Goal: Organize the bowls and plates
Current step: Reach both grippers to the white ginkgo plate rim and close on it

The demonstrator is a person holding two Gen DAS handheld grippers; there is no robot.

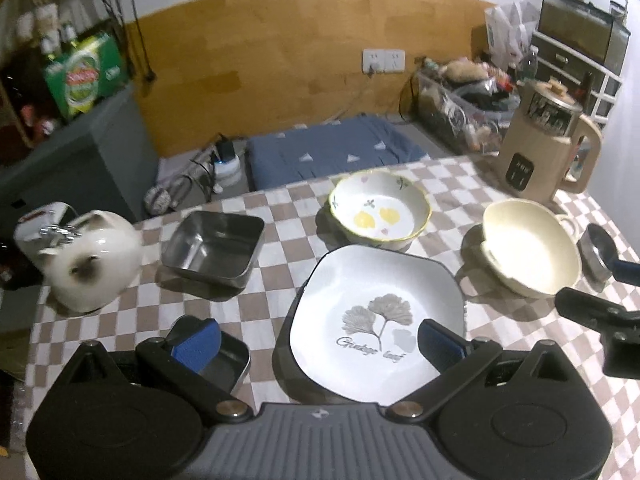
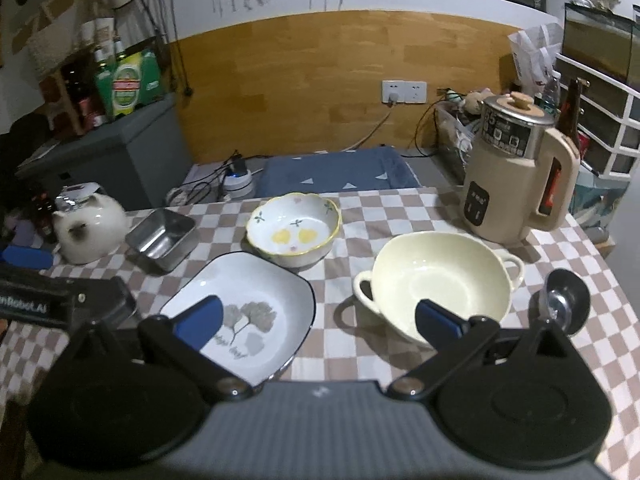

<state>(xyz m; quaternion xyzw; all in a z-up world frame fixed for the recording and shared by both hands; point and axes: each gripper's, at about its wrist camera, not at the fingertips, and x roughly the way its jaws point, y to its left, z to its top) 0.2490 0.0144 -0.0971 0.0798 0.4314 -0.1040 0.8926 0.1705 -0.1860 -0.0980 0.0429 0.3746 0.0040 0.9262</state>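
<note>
Both grippers hang above the near edge of the checkered table, each with its jaws wide apart and nothing between them, which suits a start: nothing is gripped yet and every dish lies separate. The left gripper sits low in its frame, its blue pads straddling the near rim of the square plate. The right gripper spans the gap between that plate and the cream bowl, so I judge either dish could be taken first.

The square plate is white with a dark rim and a grey leaf print, lying flat at lower centre. Just beyond it stands the flowered bowl, white with a yellow scalloped edge and yellow marks inside. The cream bowl has two loop handles and lies at centre right, apart from the others. A steel tray rests at middle left beside a cat-shaped pot; a beige kettle stands upper right.
</note>
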